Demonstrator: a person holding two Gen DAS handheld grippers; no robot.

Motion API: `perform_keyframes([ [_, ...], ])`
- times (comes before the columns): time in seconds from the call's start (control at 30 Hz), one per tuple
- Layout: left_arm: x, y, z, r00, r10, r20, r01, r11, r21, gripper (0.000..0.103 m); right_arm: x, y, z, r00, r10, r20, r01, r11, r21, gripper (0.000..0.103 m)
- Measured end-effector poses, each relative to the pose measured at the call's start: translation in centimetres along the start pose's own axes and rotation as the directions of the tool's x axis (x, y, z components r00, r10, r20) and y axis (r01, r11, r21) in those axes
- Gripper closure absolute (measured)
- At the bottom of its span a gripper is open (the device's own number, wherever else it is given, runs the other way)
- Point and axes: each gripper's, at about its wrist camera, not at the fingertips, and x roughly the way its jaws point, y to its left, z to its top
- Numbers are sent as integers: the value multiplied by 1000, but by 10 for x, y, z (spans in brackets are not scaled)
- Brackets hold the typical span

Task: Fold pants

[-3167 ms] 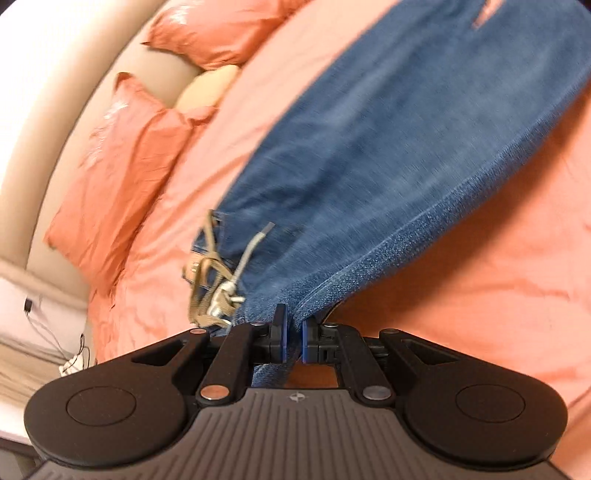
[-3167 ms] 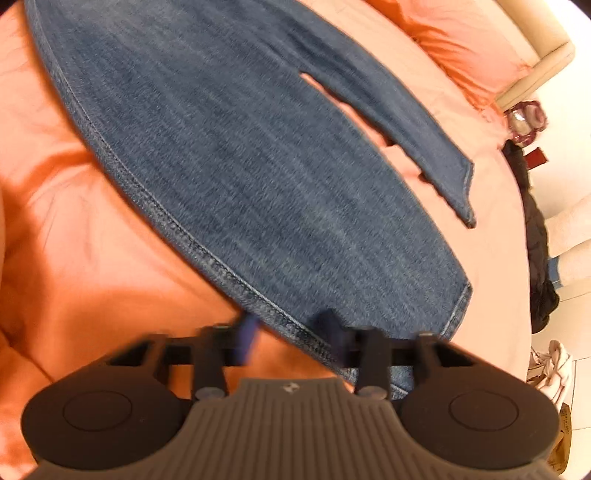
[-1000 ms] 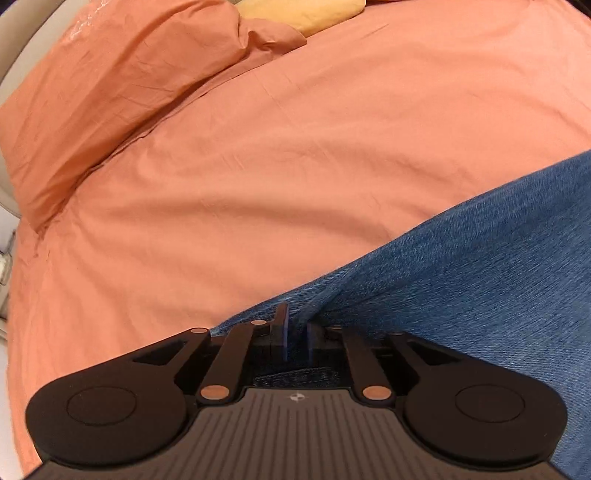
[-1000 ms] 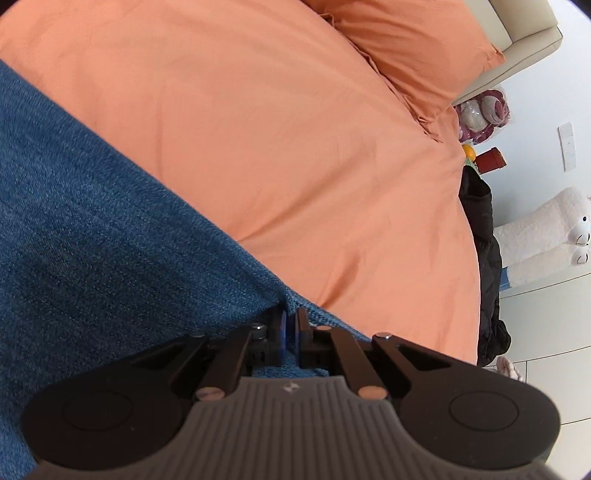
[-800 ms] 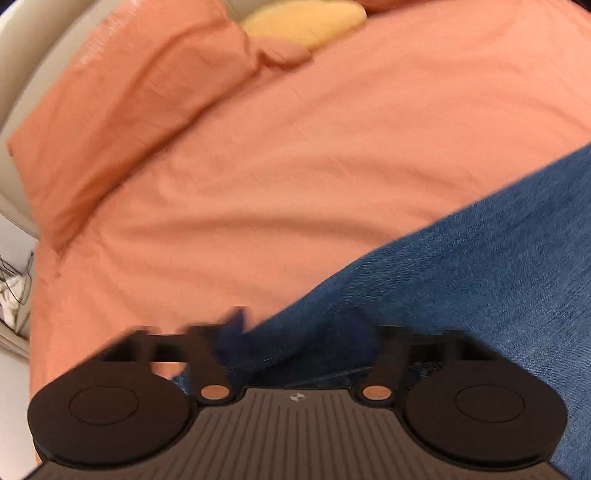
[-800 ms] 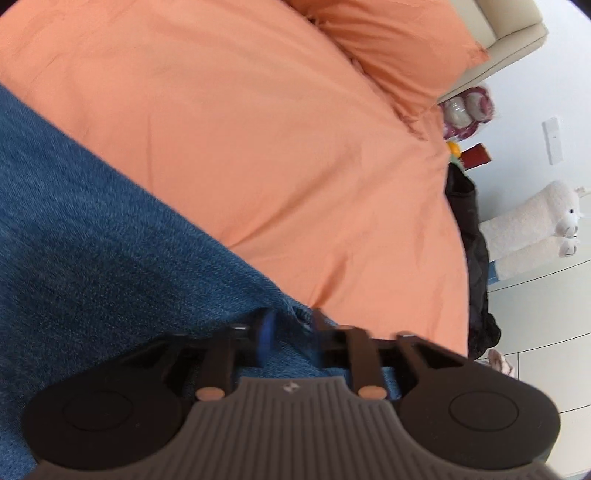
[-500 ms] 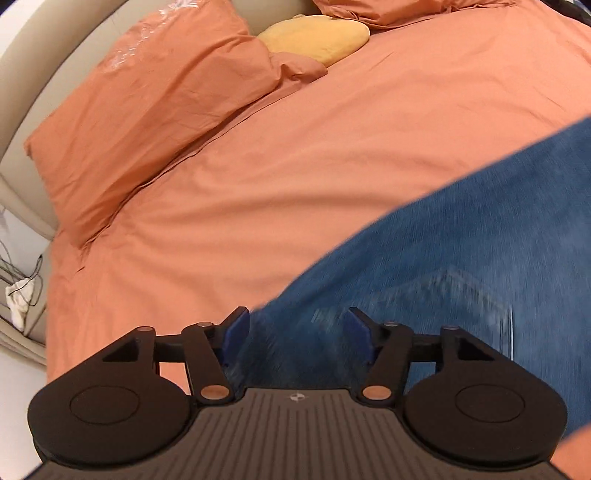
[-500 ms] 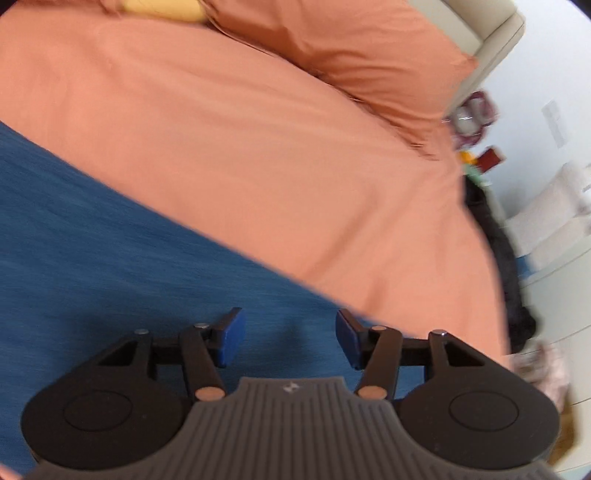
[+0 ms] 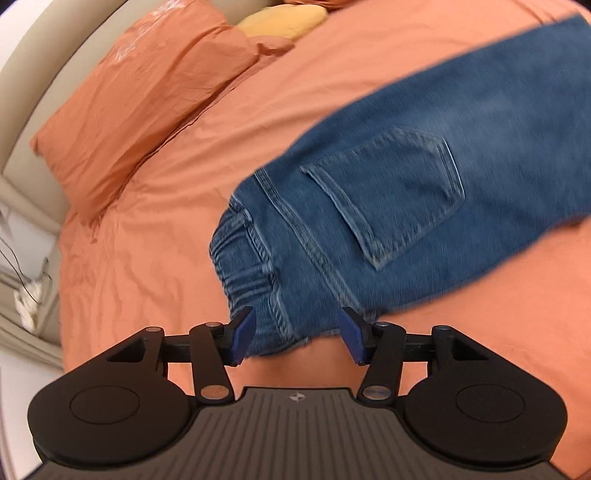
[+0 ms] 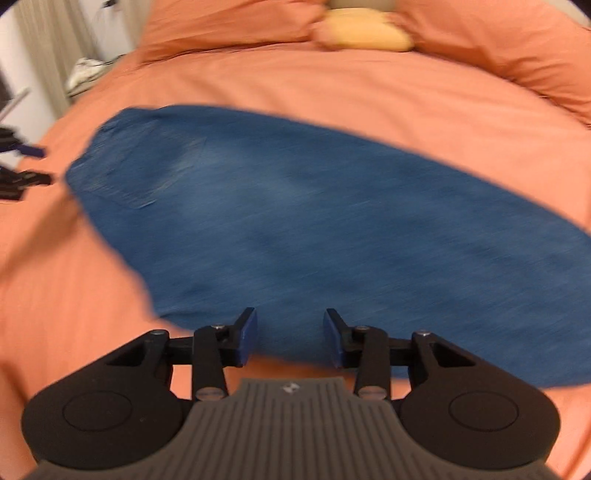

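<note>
Blue jeans (image 9: 406, 192) lie folded on the orange bedsheet (image 9: 155, 258), back pocket up, elastic waistband towards me. My left gripper (image 9: 297, 334) hovers above the waistband corner. Its jaws are apart and closing; denim shows between the blue pads (image 9: 243, 330), but they do not press on it. In the blurred right wrist view the jeans (image 10: 314, 221) stretch across the bed. My right gripper (image 10: 290, 336) hangs over their near edge, jaws apart and closing, gripping nothing.
Orange pillows (image 9: 147, 92) and a yellow cushion (image 9: 284, 18) lie at the head of the bed by a beige headboard (image 9: 33, 85). A white cable (image 9: 31, 299) sits beside the bed. Black-and-blue blurred parts (image 10: 22, 173) show at the right view's left edge.
Both grippers were shut on the jeans' edge a second ago; both have let go, opened and drawn back and up. The right view has swung round towards the pillows.
</note>
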Motion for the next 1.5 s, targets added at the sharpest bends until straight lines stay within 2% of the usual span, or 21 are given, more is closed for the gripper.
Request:
perform_keyframes([
  [0.1,3,-7,-8,999,32,9,-32,999,39,41,8,41,-25,998,69,-11,-69,998,13,73],
  [0.17,7,-12,-13,998,62,28,-64,995,77,48,18,59,-33,994,110,-14,-110,994,-4,77],
  [0.2,8,-14,-16,997,71,36,-74,993,95,49,23,73,-40,995,103,-4,-103,994,-36,81],
  [0.27,12,-20,-17,996,79,51,-86,986,145,50,29,90,-42,997,72,29,-68,991,-112,81],
  [0.37,19,-33,-24,992,98,83,-117,959,258,49,41,111,-38,998,5,68,9,977,-212,80],
  [0.47,27,-48,-33,984,122,132,-163,915,370,37,50,121,-32,992,-76,99,102,953,-286,80],
  [0.53,35,-58,-41,979,129,159,-187,878,440,34,55,122,-27,987,-117,106,145,939,-313,80],
  [0.6,46,-67,-46,976,142,164,-206,844,495,34,59,121,-24,988,-123,96,147,938,-315,81],
  [0.67,60,-76,-50,974,156,162,-220,814,538,34,62,119,-23,990,-118,81,138,940,-313,88],
  [0.73,76,-88,-54,958,218,184,-285,761,582,35,61,118,-23,991,-109,75,128,940,-316,92],
  [0.77,83,-93,-55,942,263,208,-335,725,602,47,60,117,-23,992,-101,74,120,940,-318,93],
  [0.8,88,-95,-56,928,296,225,-371,699,612,53,57,116,-22,993,-91,71,109,942,-318,94],
  [0.83,89,-96,-56,925,300,234,-380,694,612,63,54,114,-21,994,-79,68,97,944,-315,96],
  [0.87,87,-93,-55,921,302,247,-390,700,598,71,49,113,-20,996,-64,69,82,947,-310,96],
  [0.97,73,-76,-53,920,282,270,-388,745,542,80,32,111,-16,996,-21,86,47,947,-318,97],
  [1.07,68,-69,-59,950,215,225,-306,777,550,83,26,111,-20,997,-5,71,29,936,-350,97],
  [1.17,78,-74,-64,967,192,169,-255,780,571,84,46,114,-30,1000,-23,17,28,929,-369,98],
  [1.23,86,-68,-60,983,159,96,-186,830,525,86,60,113,-36,999,-36,-6,32,934,-357,97],
  [1.37,86,-58,-49,990,131,58,-143,870,472,85,63,109,-34,999,-29,-12,24,947,-319,97],
  [1.43,84,-54,-40,992,126,32,-126,874,470,84,62,108,-31,999,-31,-22,22,948,-316,97],
  [1.5,79,-51,-34,991,133,20,-127,876,465,76,62,106,-28,999,-32,-37,19,953,-303,96],
])
